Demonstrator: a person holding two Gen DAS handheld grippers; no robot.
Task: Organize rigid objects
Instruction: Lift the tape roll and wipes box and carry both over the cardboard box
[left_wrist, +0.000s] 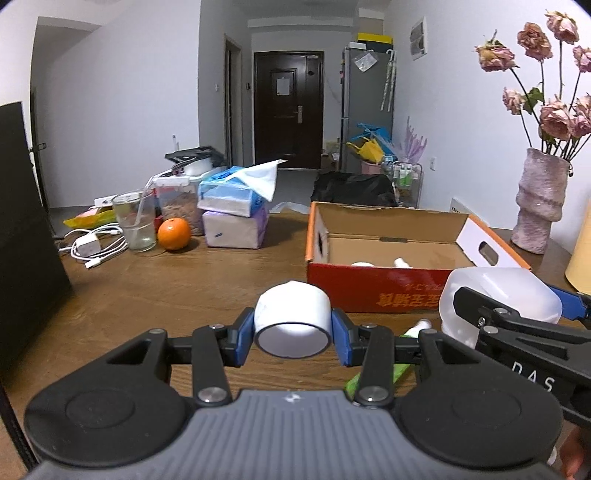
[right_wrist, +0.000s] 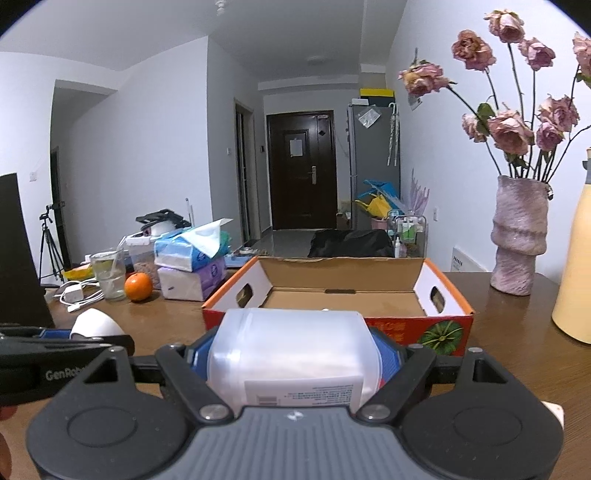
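Two grippers hover over the table (left_wrist: 155, 288), each clamped on something. The right gripper (right_wrist: 293, 354) is spread wide, its blue pads pressed on both sides of a big translucent jar (right_wrist: 291, 343) lying sideways; a white label with fine print and a barcode faces the camera, too small to read. In the left view the same jar (left_wrist: 498, 295) sits just right of the box front. The left gripper (left_wrist: 293, 332) is about half open and squeezes a white cup (left_wrist: 293, 314), also on its side, its dark-rimmed flat end toward the lens. Both are held above the table, just short of the box (right_wrist: 373, 328).

That box is open cardboard with red and orange sides, yellow Chinese characters and a watermelon picture on the front; small white items lie inside. "DAS" shows on the right gripper's arm in the left view, "GenRob" on the left one's in the right view.

Farther left on the brown wood table lie tissue packs (left_wrist: 234, 214), an orange (left_wrist: 174, 229), a glass (left_wrist: 135, 221) with a straw and a white charger (left_wrist: 86, 245). A pink vase (right_wrist: 519, 236) of dried roses stands at right. Behind is a white-walled room with a dark door (left_wrist: 288, 107) and a grey fridge (left_wrist: 365, 107).
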